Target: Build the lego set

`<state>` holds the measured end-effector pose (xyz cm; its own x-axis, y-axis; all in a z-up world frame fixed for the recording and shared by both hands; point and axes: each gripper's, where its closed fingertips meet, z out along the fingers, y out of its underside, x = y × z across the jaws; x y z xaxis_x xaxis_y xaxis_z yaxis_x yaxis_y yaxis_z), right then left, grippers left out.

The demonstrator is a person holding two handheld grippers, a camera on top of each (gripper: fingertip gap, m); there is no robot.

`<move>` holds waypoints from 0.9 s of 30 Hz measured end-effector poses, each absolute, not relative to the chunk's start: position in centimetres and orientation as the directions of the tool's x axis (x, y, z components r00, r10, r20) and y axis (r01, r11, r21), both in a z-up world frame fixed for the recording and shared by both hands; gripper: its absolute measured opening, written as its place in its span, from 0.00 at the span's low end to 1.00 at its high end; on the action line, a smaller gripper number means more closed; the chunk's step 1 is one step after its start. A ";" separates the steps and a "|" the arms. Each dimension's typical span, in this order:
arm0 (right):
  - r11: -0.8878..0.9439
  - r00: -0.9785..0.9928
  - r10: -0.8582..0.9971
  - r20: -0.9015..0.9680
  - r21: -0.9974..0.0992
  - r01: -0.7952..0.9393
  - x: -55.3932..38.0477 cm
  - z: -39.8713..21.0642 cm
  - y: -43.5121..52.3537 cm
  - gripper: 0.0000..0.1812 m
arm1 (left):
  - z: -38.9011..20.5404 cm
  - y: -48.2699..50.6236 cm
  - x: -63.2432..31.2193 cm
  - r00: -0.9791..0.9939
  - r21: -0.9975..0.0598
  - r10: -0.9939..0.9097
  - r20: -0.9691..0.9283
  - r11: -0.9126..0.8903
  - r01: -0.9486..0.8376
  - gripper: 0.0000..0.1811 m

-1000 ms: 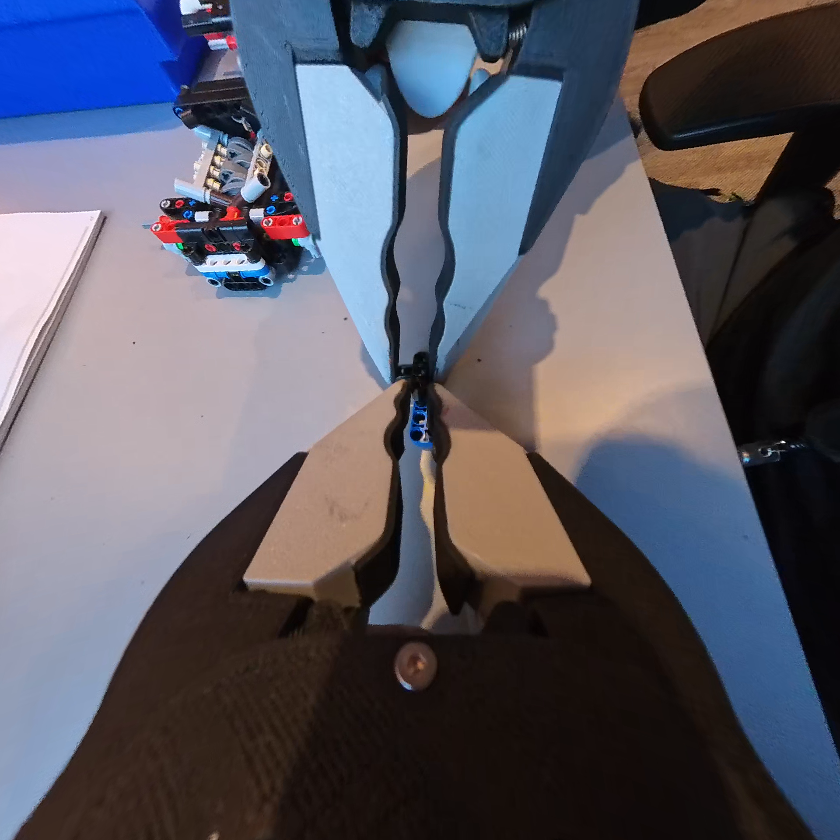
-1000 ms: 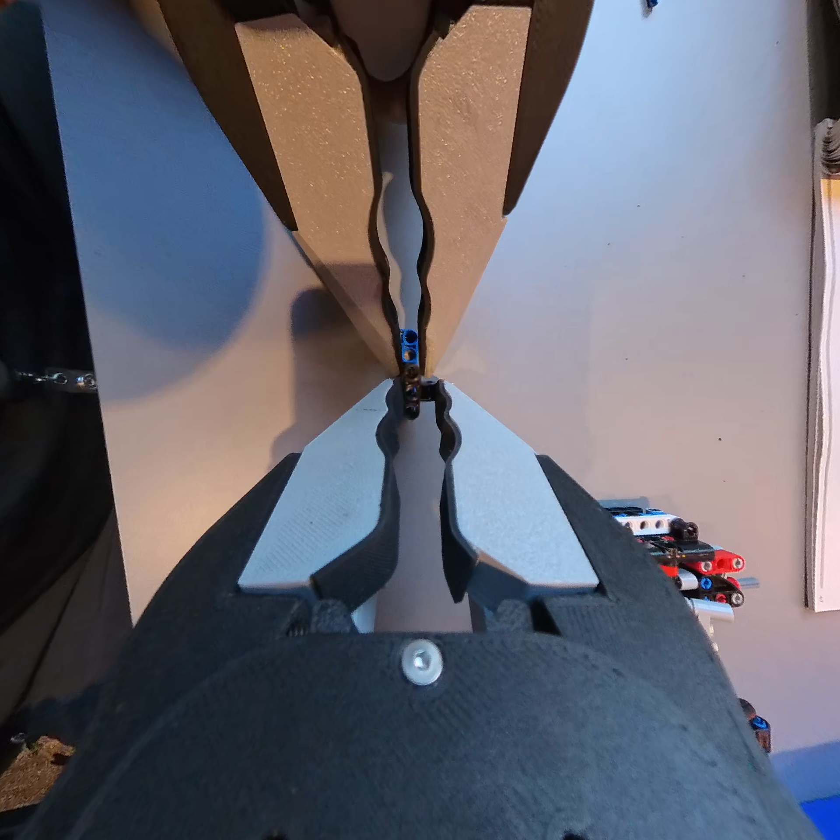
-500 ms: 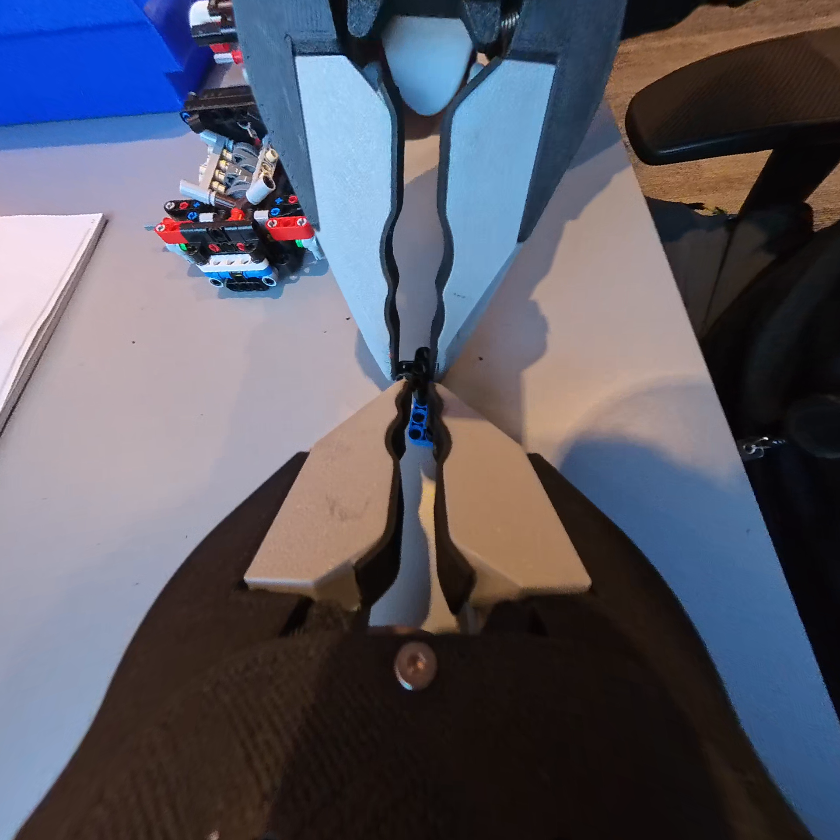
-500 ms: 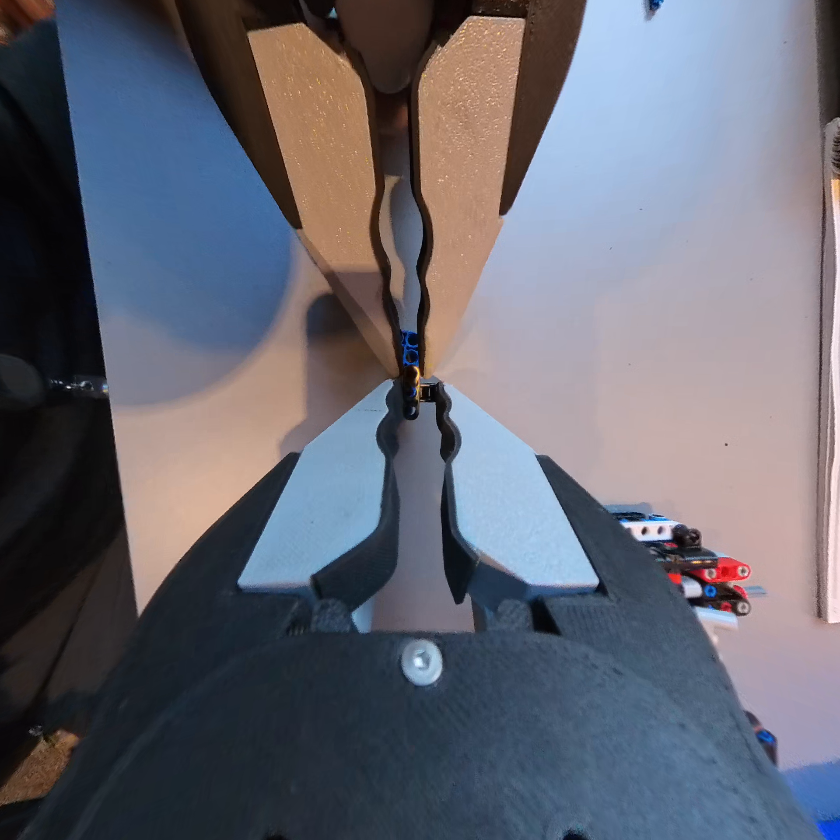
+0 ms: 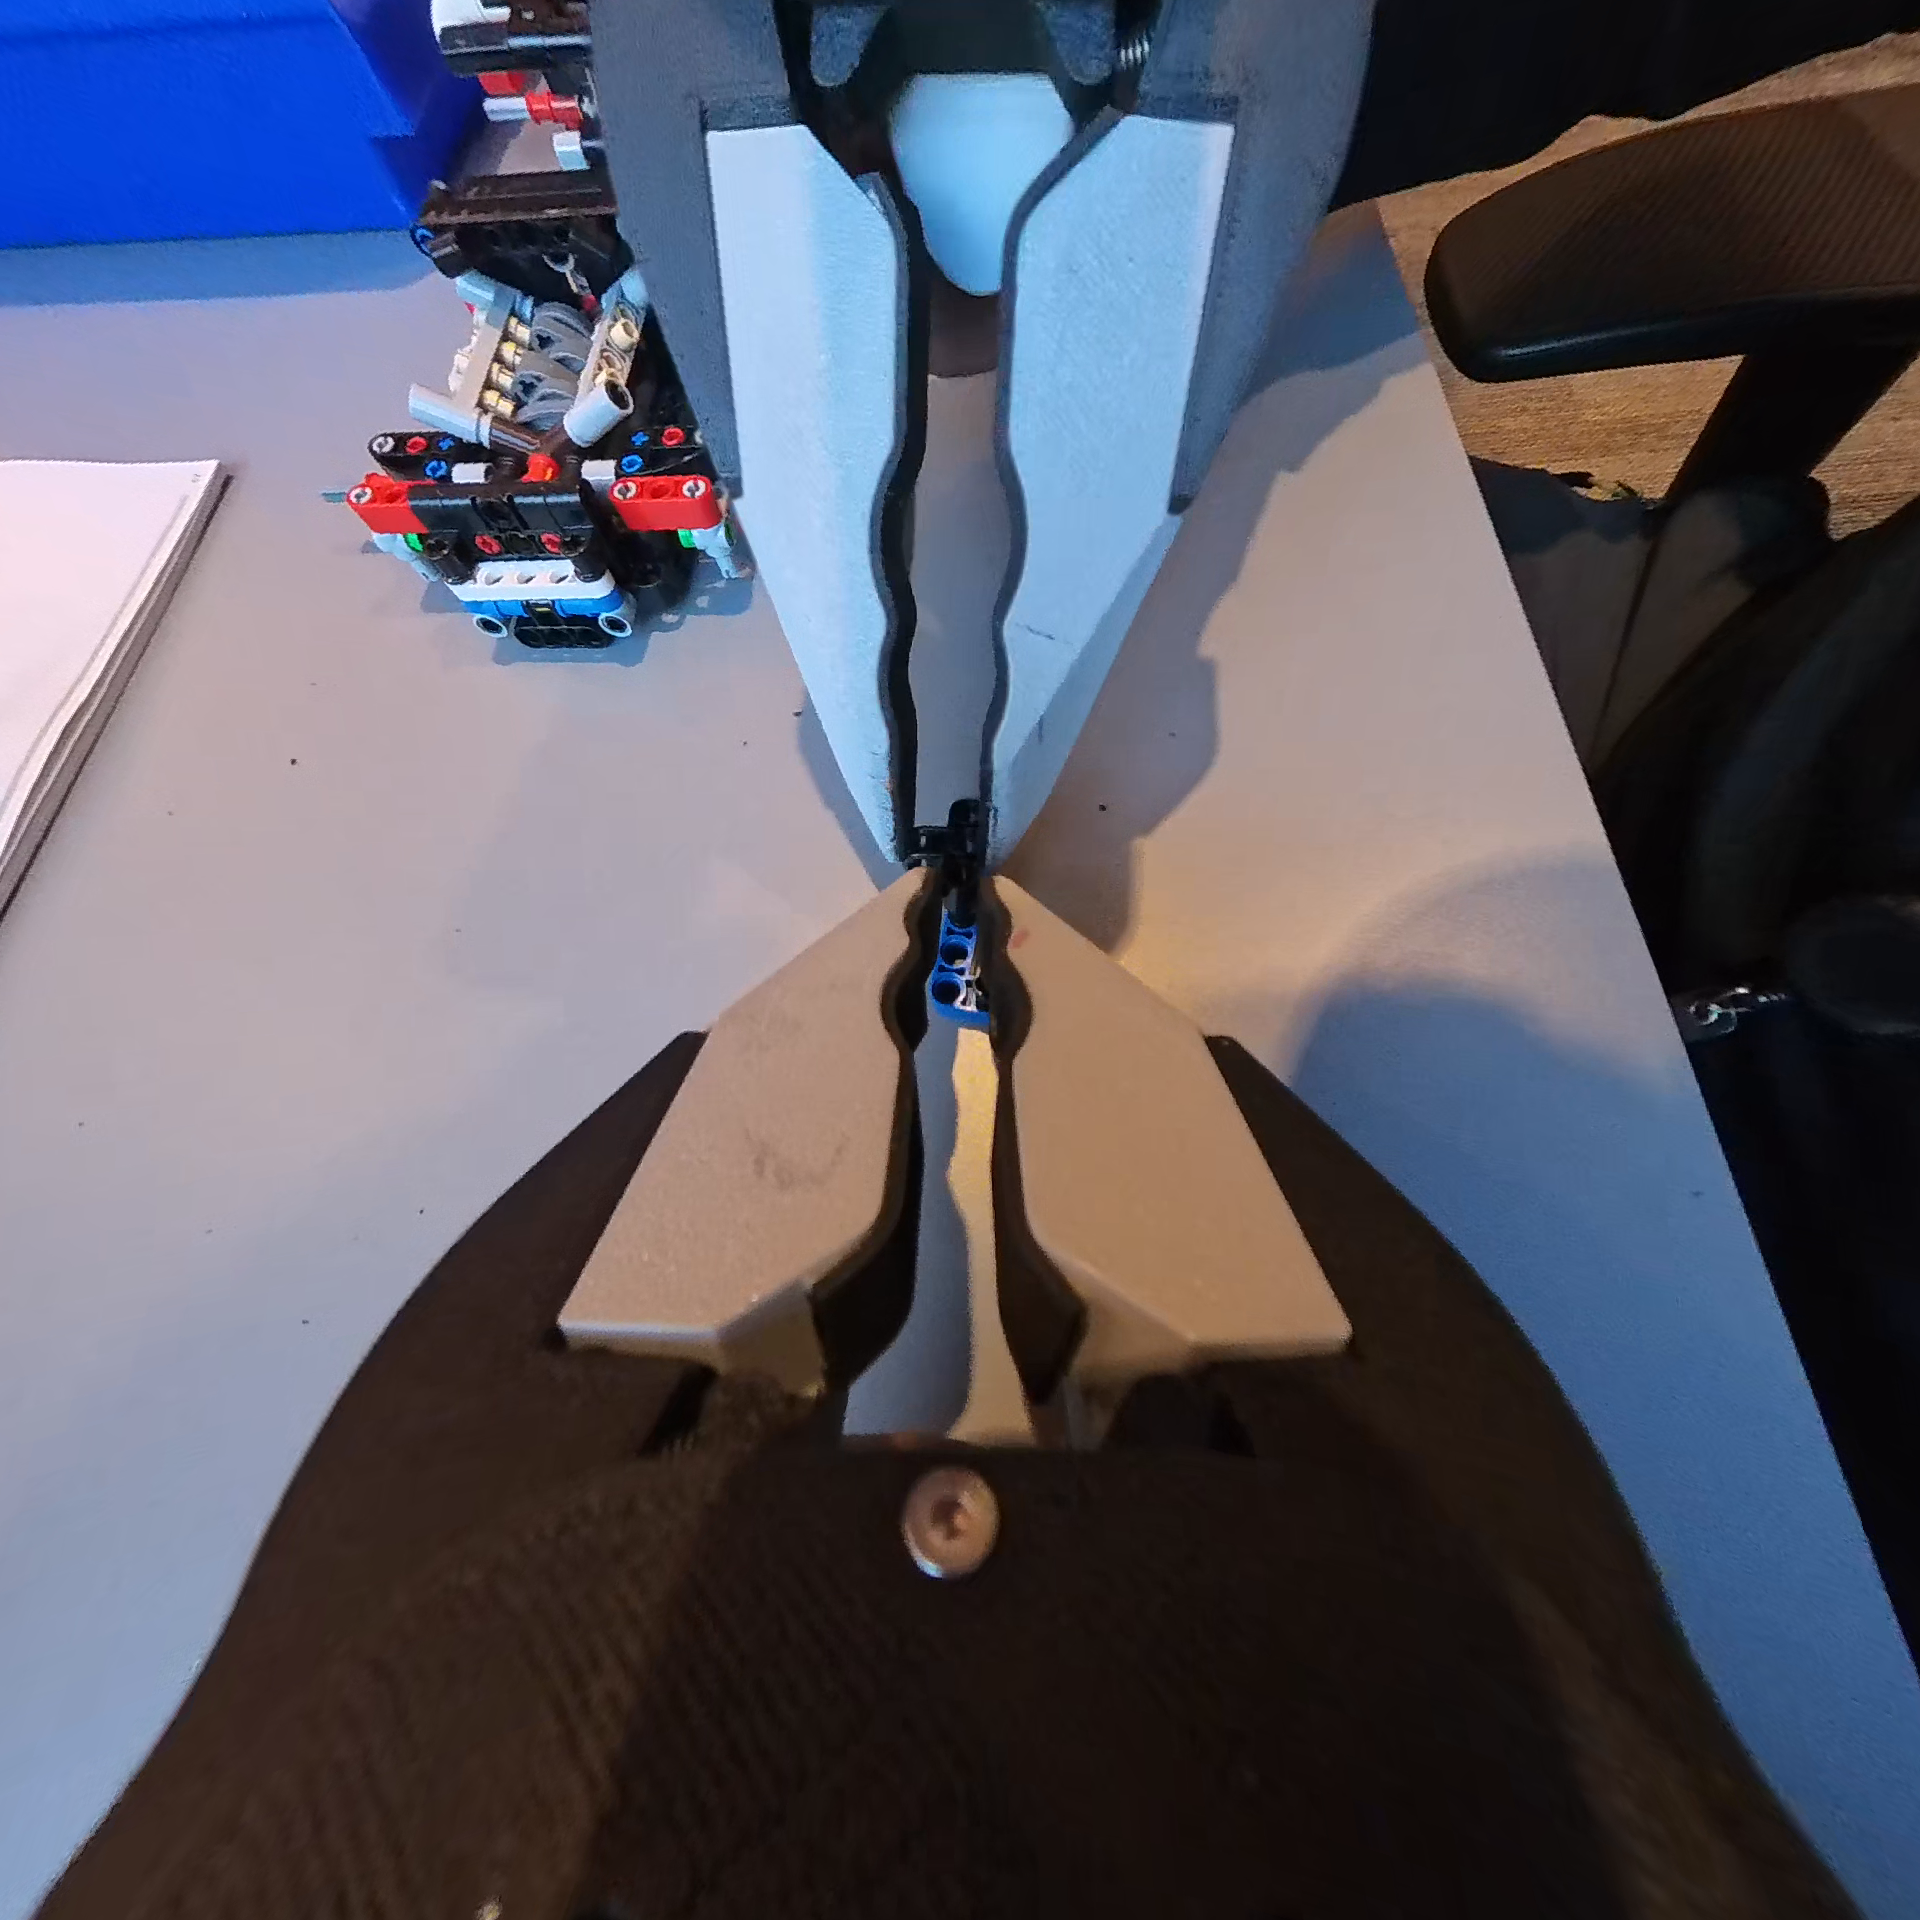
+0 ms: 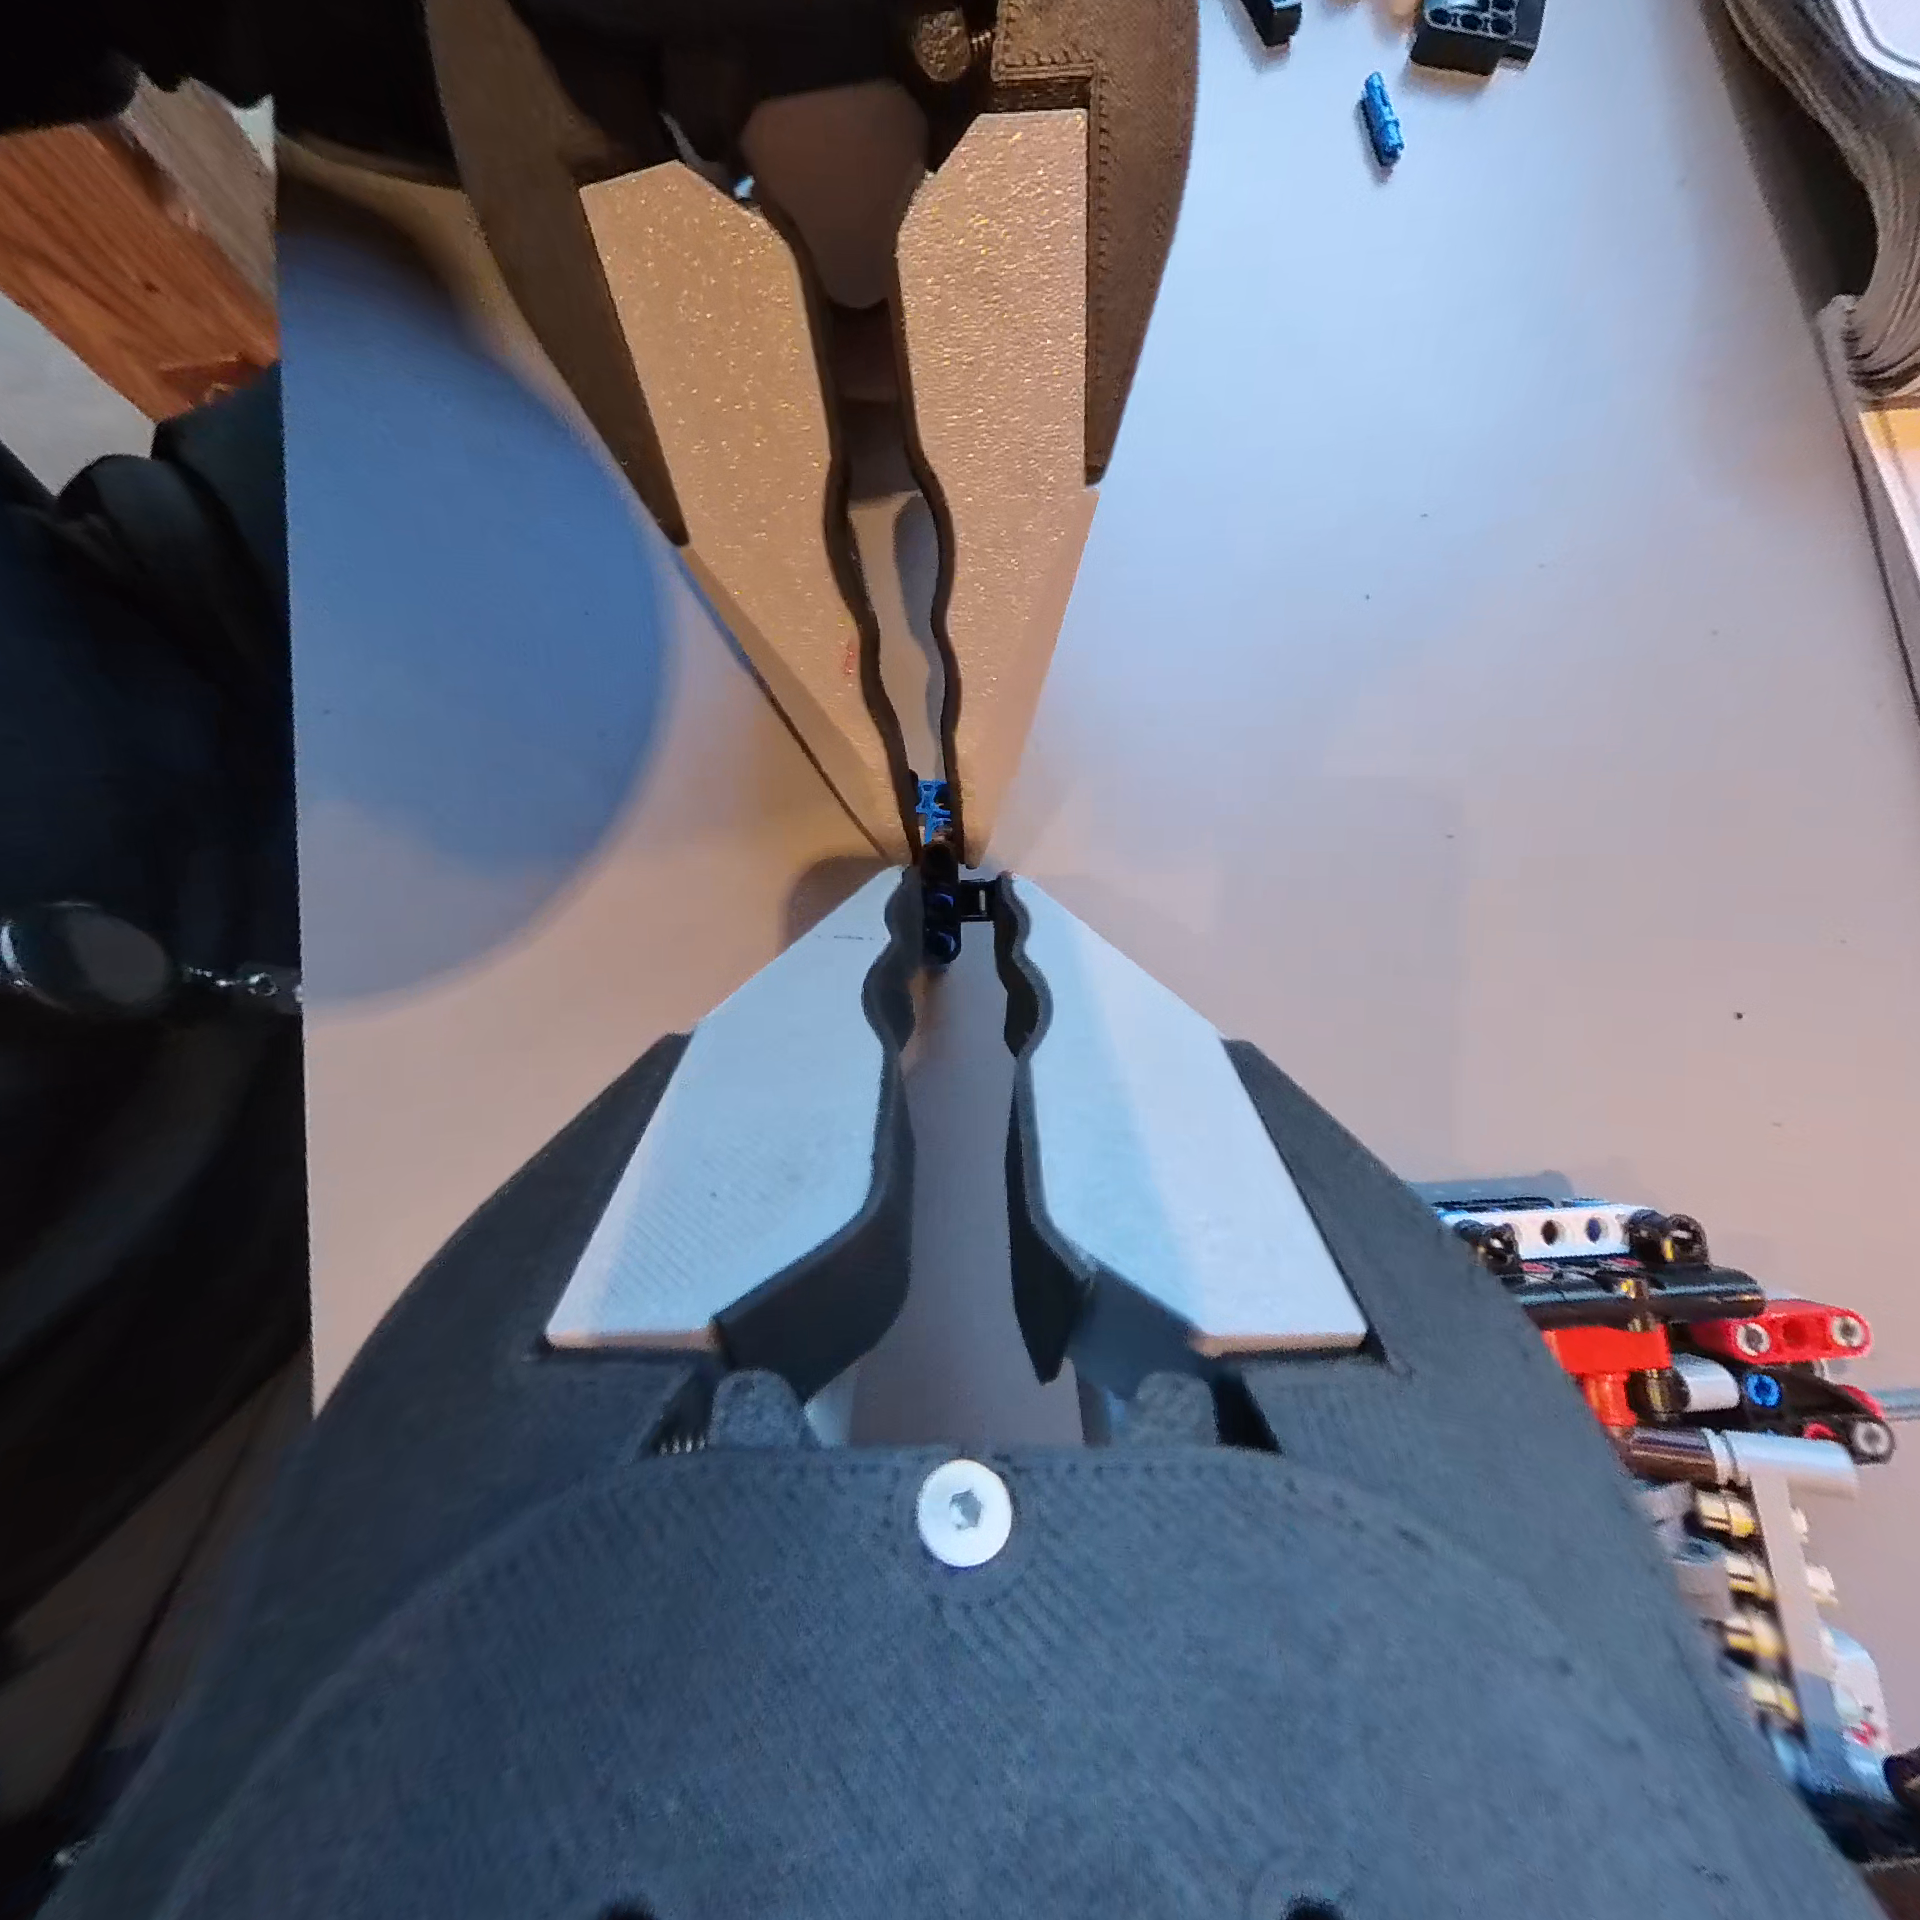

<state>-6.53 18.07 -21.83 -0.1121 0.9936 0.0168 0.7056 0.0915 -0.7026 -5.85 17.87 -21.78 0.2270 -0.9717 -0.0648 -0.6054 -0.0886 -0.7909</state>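
Together, the two views show both tongs meeting tip to tip above the grey surface [image 5: 312, 935].
Left tongs [image 5: 954, 940]: tan-faced fingers clenched on a small blue beam [image 5: 956, 961], which stands between the tips with its holes facing the left wrist camera.
Right tongs [image 6: 951, 920]: grey-faced fingers clamped on a small black connector [image 6: 966, 902]; the gap between these fingers is slightly wider than the left pair's.
Blue beam and black connector: touching at the point where the four fingertips converge; whether they are fully seated cannot be told. In the left wrist view the black connector [image 5: 951, 836] sits just beyond the blue beam.
Right tongs, far view [image 5: 951, 821]: enters from the far side of the left wrist view, tips pointing toward the camera.
Left tongs, far view [image 6: 935, 821]: enters from the far side of the right wrist view, with the blue beam [image 6: 932, 800] between its tips.
Partly built model [image 5: 540, 499]: black, red, white and blue, resting on the surface to the far left in the left wrist view, well apart from the tongs.
Loose parts: a blue pin [image 6: 1382, 114] and a black frame piece [image 6: 1481, 26] lie at the far edge.
Booklet [image 5: 83, 623]: white, at the left edge.
Blue bin [image 5: 208, 114]: far left corner.
Chair [image 5: 1683, 260]: black, beyond the right edge of the surface.
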 end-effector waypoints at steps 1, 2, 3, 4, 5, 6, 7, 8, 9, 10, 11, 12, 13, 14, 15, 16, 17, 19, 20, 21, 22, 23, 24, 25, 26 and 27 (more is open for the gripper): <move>0.107 -0.122 0.992 0.029 -0.698 0.708 -6.5 -21.9 18.0 0.06 | -21.8 17.8 -5.9 0.223 -0.790 -0.973 -0.059 -0.091 -0.606 0.02; 0.122 -0.133 0.990 0.038 -0.690 0.714 -6.5 -21.9 17.9 0.05 | -21.8 17.8 -5.8 0.220 -0.790 -0.974 -0.056 -0.091 -0.606 0.02; 0.139 -0.144 0.988 0.049 -0.678 0.721 -6.5 -22.0 17.9 0.05 | -21.8 17.7 -5.8 0.216 -0.790 -0.975 -0.057 -0.088 -0.606 0.02; 0.158 -0.156 0.986 0.062 -0.662 0.733 -6.4 -22.0 17.9 0.05 | -21.8 17.7 -5.8 0.214 -0.790 -0.975 -0.060 -0.085 -0.607 0.02; 0.176 -0.169 0.983 0.073 -0.640 0.748 -6.4 -22.0 17.9 0.05 | -21.8 17.7 -5.8 0.213 -0.790 -0.975 -0.063 -0.082 -0.608 0.02; 0.195 -0.182 0.980 0.084 -0.617 0.762 -6.4 -22.0 17.9 0.05 | -21.8 17.7 -5.8 0.213 -0.790 -0.975 -0.064 -0.081 -0.608 0.02; 0.210 -0.193 0.977 0.093 -0.596 0.775 -6.4 -22.0 17.9 0.05 | -21.8 17.7 -5.8 0.213 -0.790 -0.975 -0.064 -0.081 -0.608 0.02; 0.215 -0.197 0.976 0.094 -0.584 0.783 -6.5 -22.0 18.0 0.05 | -21.8 17.7 -5.8 0.214 -0.790 -0.975 -0.062 -0.083 -0.607 0.02; 0.209 -0.194 0.977 0.089 -0.583 0.786 -6.5 -22.0 18.0 0.05 | -21.8 17.7 -5.9 0.218 -0.790 -0.974 -0.057 -0.090 -0.606 0.02; 0.201 -0.191 0.978 0.080 -0.589 0.783 -6.5 -22.0 17.9 0.05 | -21.8 17.7 -5.9 0.224 -0.791 -0.973 -0.047 -0.101 -0.604 0.02; 0.193 -0.190 0.979 0.069 -0.597 0.778 -6.5 -22.0 17.9 0.02 | -21.8 17.8 -6.0 0.233 -0.789 -0.972 -0.039 -0.113 -0.604 0.02; 0.180 -0.182 0.982 0.058 -0.604 0.776 -6.4 -22.0 17.9 0.01 | -21.8 17.7 -6.1 0.236 -0.790 -0.971 -0.030 -0.121 -0.600 0.03; 0.169 -0.174 0.983 0.053 -0.609 0.775 -6.4 -22.0 17.9 0.01 | -21.7 17.7 -6.1 0.236 -0.792 -0.972 -0.020 -0.129 -0.597 0.07; 0.165 -0.170 0.984 0.051 -0.613 0.772 -6.5 -22.0 17.9 0.01 | -21.8 17.6 -6.1 0.235 -0.791 -0.972 -0.014 -0.134 -0.598 0.08; 0.164 -0.168 0.984 0.051 -0.618 0.769 -6.6 -22.0 17.8 0.01 | -21.9 17.6 -6.2 0.236 -0.786 -0.972 -0.016 -0.133 -0.604 0.07; 0.160 -0.167 0.985 0.048 -0.621 0.767 -6.7 -22.0 17.7 0.01 | -22.1 17.5 -6.3 0.230 -0.778 -0.973 -0.027 -0.124 -0.615 0.03; 0.156 -0.165 0.985 0.044 -0.621 0.768 -6.7 -22.0 17.7 0.01 | -22.1 17.5 -6.3 0.225 -0.776 -0.973 -0.046 -0.107 -0.622 0.03; 0.154 -0.161 0.986 0.045 -0.621 0.769 -6.7 -22.1 17.8 0.01 | -22.1 17.6 -6.3 0.225 -0.774 -0.972 -0.064 -0.094 -0.626 0.03; 0.150 -0.157 0.987 0.044 -0.624 0.767 -6.7 -22.1 17.8 0.01 | -22.1 17.7 -6.2 0.227 -0.774 -0.972 -0.062 -0.096 -0.626 0.03; 0.143 -0.152 0.988 0.040 -0.629 0.764 -6.7 -22.1 17.8 0.02 | -22.1 17.7 -6.2 0.226 -0.774 -0.972 -0.059 -0.099 -0.625 0.03; 0.134 -0.146 0.989 0.034 -0.636 0.760 -6.7 -22.0 17.8 0.02 | -22.1 17.6 -6.2 0.224 -0.775 -0.973 -0.057 -0.098 -0.625 0.02; 0.123 -0.136 0.990 0.029 -0.645 0.755 -6.6 -21.9 17.8 0.02 | -22.1 17.6 -6.2 0.222 -0.775 -0.973 -0.058 -0.097 -0.625 0.02; 0.111 -0.126 0.992 0.024 -0.655 0.747 -6.5 -21.8 17.9 0.03 | -22.1 17.5 -6.2 0.218 -0.775 -0.974 -0.060 -0.093 -0.625 0.02; 0.097 -0.115 0.993 0.017 -0.669 0.737 -6.4 -21.7 17.9 0.04 | -22.1 17.5 -6.2 0.215 -0.775 -0.975 -0.063 -0.088 -0.625 0.02; 0.078 -0.102 0.995 0.006 -0.683 0.727 -6.3 -21.6 18.1 0.05 | -22.1 17.5 -6.2 0.214 -0.776 -0.974 -0.067 -0.084 -0.625 0.02; 0.053 -0.086 0.996 -0.013 -0.694 0.718 -6.2 -21.5 18.2 0.08 | -22.0 17.6 -6.3 0.218 -0.778 -0.973 -0.071 -0.082 -0.623 0.02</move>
<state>-6.17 18.19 -21.55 -0.0862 0.9962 -0.0128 0.7182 0.0533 -0.6938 -6.25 17.58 -22.04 0.2176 -0.9734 -0.0713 -0.6229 -0.0823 -0.7780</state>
